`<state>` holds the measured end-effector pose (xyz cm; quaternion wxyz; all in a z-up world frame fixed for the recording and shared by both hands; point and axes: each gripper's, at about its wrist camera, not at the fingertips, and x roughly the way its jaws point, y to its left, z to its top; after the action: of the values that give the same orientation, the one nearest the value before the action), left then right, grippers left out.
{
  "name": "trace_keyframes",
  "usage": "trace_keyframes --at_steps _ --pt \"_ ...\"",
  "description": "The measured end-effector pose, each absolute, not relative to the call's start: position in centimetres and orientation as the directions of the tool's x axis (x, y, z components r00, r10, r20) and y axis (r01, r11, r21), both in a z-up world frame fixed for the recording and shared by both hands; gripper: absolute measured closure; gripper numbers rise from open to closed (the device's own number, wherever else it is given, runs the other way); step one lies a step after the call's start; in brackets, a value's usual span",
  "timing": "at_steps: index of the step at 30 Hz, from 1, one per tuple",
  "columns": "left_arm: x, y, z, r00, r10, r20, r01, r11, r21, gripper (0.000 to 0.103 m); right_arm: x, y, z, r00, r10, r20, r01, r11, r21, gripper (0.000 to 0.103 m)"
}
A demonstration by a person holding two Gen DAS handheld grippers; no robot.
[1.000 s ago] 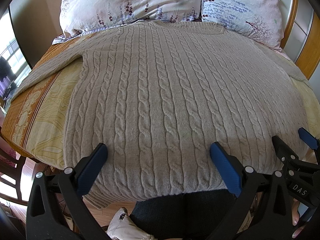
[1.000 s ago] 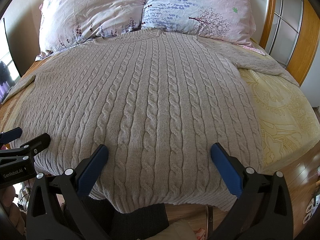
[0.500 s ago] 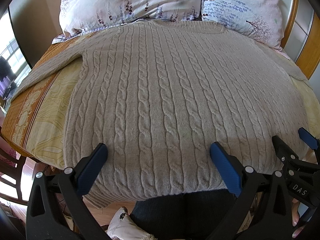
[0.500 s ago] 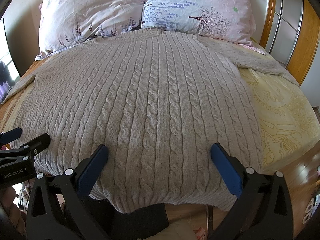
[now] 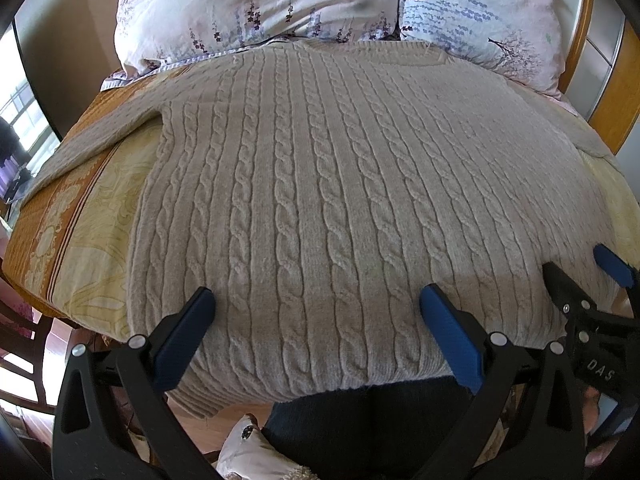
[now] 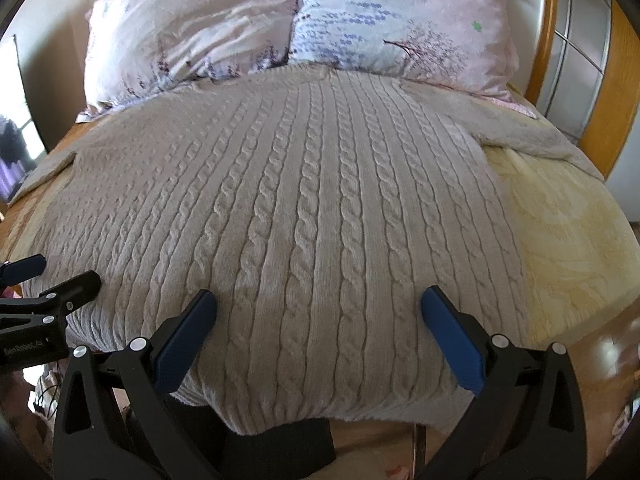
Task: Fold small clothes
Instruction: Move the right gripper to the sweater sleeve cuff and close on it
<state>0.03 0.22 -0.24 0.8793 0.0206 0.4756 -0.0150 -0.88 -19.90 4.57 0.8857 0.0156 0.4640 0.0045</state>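
Observation:
A beige cable-knit sweater (image 5: 320, 184) (image 6: 304, 216) lies flat on the bed, neck toward the pillows and hem hanging over the near edge. Its sleeves spread out to the left (image 5: 92, 144) and right (image 6: 532, 136). My left gripper (image 5: 316, 304) hovers open over the hem's left half, blue pads wide apart, nothing between them. My right gripper (image 6: 320, 304) is open the same way over the hem's right half. Each gripper shows in the other's view, the right gripper (image 5: 580, 280) at the right edge and the left gripper (image 6: 48, 280) at the left edge.
Two floral pillows (image 5: 256, 4) (image 6: 400, 20) lean at the head of the bed. A yellow and orange bedspread (image 5: 80, 232) (image 6: 568, 232) lies under the sweater. A wooden headboard frame (image 6: 616, 80) rises at the right. A person's dark-clothed legs (image 5: 368, 420) stand at the near edge.
The right wrist view has shifted slightly and is blurred by motion; the left gripper has barely moved. Both stay open and the sweater lies as before.

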Motion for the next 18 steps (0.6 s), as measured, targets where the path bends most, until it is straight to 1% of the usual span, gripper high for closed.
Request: trace_keyframes --at_steps 3,5,8,10,12,14,15,17,18 --pt "0.2 0.1 -0.2 0.559 -0.008 -0.829 0.059 0.998 0.031 0.002 -0.7 -20.4 4.5 0.598 0.060 -0.799 -0.038 0.998 0.046 0.001" --pt "0.6 0.0 -0.1 0.569 -0.013 -0.822 0.067 0.997 0.030 0.002 0.0 -21.2 4.9 0.592 0.091 -0.800 -0.040 0.996 0.083 0.001" --pt "1.9 0.2 0.0 0.580 -0.027 -0.815 0.078 0.997 0.022 0.002 1.7 -24.6 6.1 0.610 0.118 -0.784 0.038 0.983 0.177 0.001" --pt "2.9 0.4 0.3 0.588 -0.046 -0.807 0.090 0.996 0.008 0.002 3.3 -28.3 7.3 0.631 0.103 -0.769 0.127 0.964 0.234 0.001" --pt "4.0 0.5 0.7 0.594 -0.062 -0.802 0.102 0.995 -0.002 0.002 5.5 -33.1 8.3 0.644 0.044 -0.764 0.257 0.928 0.270 0.005" --pt "5.1 0.6 1.1 0.602 -0.088 -0.793 0.124 0.992 -0.015 0.002 7.3 -37.4 8.6 0.633 -0.004 -0.774 0.367 0.882 0.295 0.016" --pt "5.7 0.7 1.3 0.606 -0.102 -0.789 0.137 0.990 -0.022 0.002 8.3 -40.0 8.4 0.619 -0.016 -0.785 0.431 0.843 0.323 0.019" --pt "6.8 0.9 1.7 0.607 -0.113 -0.786 0.150 0.988 -0.026 0.002 9.6 -44.5 7.6 0.596 -0.018 -0.803 0.537 0.752 0.382 0.029" --pt "7.5 1.0 2.0 0.610 -0.116 -0.784 0.155 0.988 -0.025 0.002 10.0 -46.7 6.9 0.585 -0.017 -0.811 0.588 0.697 0.410 0.031"
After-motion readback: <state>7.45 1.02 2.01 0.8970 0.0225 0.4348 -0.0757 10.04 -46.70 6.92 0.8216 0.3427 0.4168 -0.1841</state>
